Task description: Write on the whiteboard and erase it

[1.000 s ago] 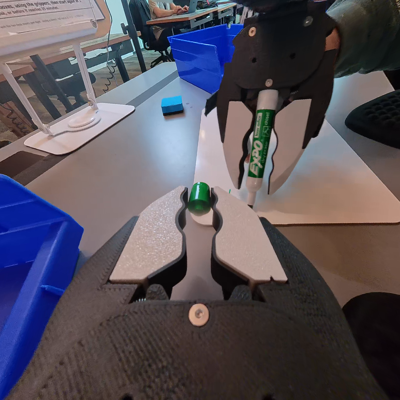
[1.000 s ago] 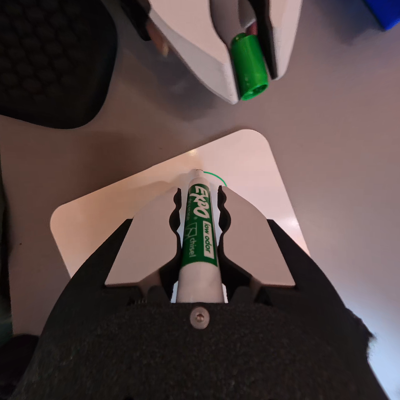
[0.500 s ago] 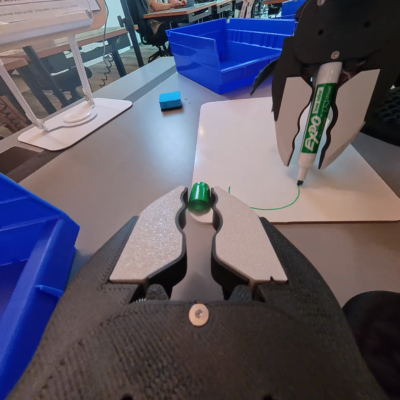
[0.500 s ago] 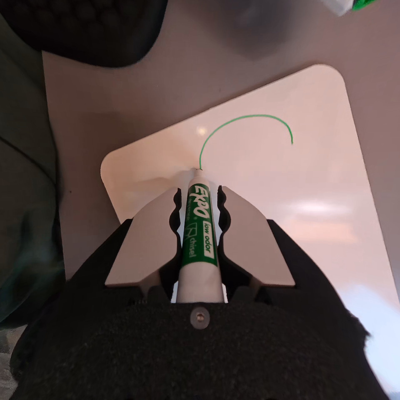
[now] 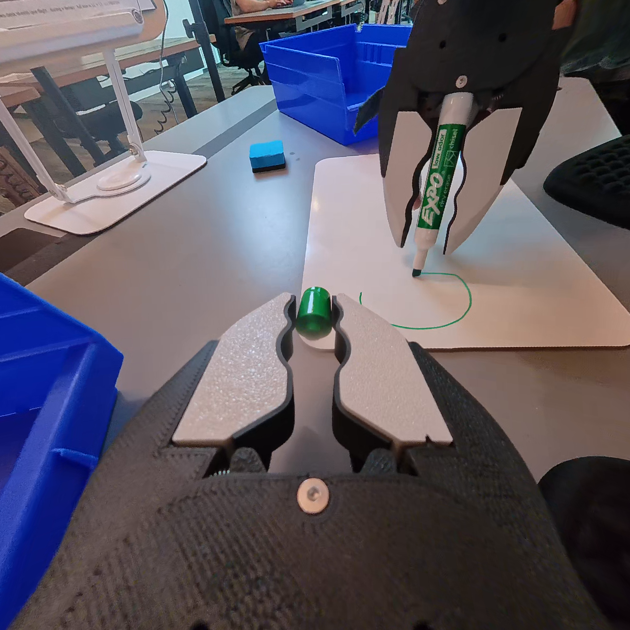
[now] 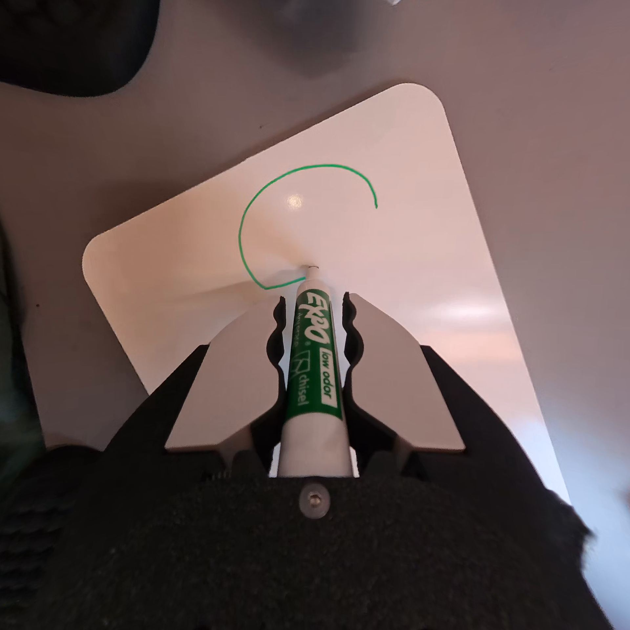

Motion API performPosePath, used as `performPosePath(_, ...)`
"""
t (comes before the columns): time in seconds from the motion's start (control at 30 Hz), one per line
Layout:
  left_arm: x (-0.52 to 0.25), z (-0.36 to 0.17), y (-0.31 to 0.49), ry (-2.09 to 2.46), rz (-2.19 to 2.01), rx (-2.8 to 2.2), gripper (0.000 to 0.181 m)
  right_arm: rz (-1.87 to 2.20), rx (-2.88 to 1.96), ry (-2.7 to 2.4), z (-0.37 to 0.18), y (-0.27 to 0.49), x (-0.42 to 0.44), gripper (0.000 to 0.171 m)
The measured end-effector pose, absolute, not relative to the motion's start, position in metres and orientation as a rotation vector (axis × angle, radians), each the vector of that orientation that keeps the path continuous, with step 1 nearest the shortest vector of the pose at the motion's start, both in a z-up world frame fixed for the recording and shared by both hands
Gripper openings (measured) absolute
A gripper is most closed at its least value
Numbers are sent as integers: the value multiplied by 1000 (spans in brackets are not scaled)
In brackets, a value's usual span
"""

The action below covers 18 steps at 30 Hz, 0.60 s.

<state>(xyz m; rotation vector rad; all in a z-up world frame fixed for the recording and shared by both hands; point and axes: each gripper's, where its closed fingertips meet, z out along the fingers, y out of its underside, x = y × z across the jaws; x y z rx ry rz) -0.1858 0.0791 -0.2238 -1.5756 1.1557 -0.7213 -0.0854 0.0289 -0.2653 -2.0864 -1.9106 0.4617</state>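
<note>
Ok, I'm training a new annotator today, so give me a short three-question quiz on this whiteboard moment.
1. True or false: the green curve on the whiteboard is a closed loop.
2. What does the left gripper hold?
A. blue eraser
B. green marker cap
C. nothing
3. Fill in: the blue eraser lies on the ____, off the whiteboard.

Key: 1 false, a gap remains while the marker tip in the right gripper touches the board; 2 B; 3 table.
</note>
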Motion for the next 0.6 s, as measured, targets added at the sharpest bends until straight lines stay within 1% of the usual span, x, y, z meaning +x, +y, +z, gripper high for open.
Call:
performPosePath(0.27, -186, -225, 79, 1161, -724, -1579, 20, 524, -2021, -1949, -264, 21, -108, 33)
performPosePath(0.43, -186, -223, 80, 1150, -731, -1575, 20, 512, -2068, -1820, -249, 38, -85, 33)
performPosePath(0.6, -185, -225, 79, 1154, -733, -1578, 20, 492, -2099, -1751, -251, 49, -71, 33)
